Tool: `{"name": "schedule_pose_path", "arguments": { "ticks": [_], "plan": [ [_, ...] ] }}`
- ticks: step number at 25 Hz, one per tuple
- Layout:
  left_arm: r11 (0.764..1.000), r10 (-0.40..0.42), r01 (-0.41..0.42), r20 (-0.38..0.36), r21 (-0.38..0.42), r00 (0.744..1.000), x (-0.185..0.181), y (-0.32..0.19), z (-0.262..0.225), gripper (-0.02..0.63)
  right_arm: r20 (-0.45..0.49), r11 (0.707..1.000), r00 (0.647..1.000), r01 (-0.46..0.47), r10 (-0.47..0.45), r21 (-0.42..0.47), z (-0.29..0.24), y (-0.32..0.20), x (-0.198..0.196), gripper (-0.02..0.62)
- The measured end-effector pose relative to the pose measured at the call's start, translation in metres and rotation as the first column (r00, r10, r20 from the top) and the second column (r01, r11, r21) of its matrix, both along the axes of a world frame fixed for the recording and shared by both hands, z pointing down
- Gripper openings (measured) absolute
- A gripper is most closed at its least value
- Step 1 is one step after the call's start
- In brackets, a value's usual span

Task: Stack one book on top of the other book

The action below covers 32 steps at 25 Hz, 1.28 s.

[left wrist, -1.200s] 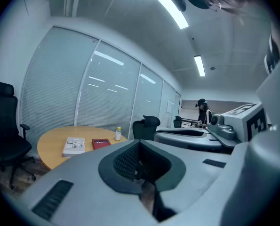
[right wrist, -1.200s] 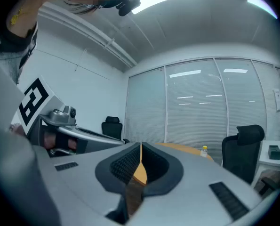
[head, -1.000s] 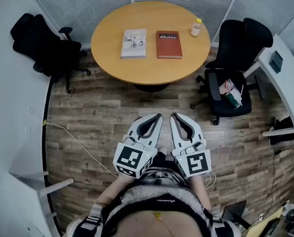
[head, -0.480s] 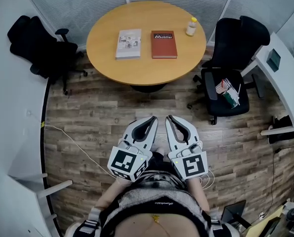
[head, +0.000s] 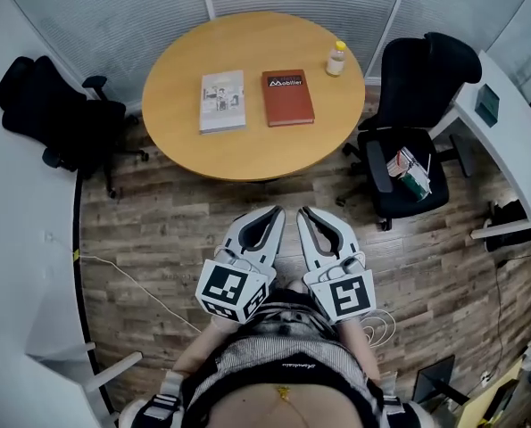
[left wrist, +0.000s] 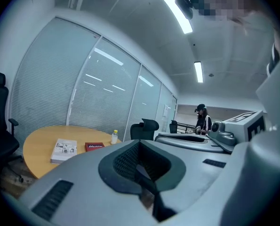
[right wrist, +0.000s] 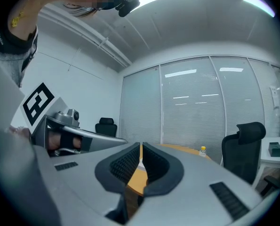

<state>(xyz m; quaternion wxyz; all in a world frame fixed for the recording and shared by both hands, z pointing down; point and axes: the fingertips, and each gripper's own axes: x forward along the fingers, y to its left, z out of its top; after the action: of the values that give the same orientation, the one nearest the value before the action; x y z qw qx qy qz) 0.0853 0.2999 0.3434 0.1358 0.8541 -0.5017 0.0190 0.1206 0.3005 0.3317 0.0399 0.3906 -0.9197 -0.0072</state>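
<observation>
Two books lie side by side on a round wooden table (head: 247, 145): a light grey book (head: 222, 101) on the left and a red-brown book (head: 287, 97) to its right. Both appear small in the left gripper view, the grey book (left wrist: 64, 150) beside the red-brown book (left wrist: 95, 146). My left gripper (head: 277, 213) and right gripper (head: 304, 214) are held close to my body over the floor, well short of the table. Both are shut with nothing between the jaws. They point toward the table.
A small bottle with a yellow cap (head: 336, 59) stands at the table's far right edge. A black office chair (head: 408, 105) with items on its seat stands right of the table, another black chair (head: 51, 114) left. A white desk (head: 515, 141) runs along the right.
The table and books have shifted lower and leftward in the head view, so I have come closer to them. Both grippers stay shut and side by side.
</observation>
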Motion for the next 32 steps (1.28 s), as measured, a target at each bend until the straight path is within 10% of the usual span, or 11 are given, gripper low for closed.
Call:
{"name": "schedule_pose_path", "arguments": {
  "ticks": [32],
  "plan": [
    [0.994, 0.108, -0.108, -0.013, -0.029, 0.994, -0.093, -0.121, 0.016, 0.020, -0.052, 0.994, 0.993, -0.104, 0.103, -0.016, 0.018, -0.118, -0.094, 0.032]
  ]
}}
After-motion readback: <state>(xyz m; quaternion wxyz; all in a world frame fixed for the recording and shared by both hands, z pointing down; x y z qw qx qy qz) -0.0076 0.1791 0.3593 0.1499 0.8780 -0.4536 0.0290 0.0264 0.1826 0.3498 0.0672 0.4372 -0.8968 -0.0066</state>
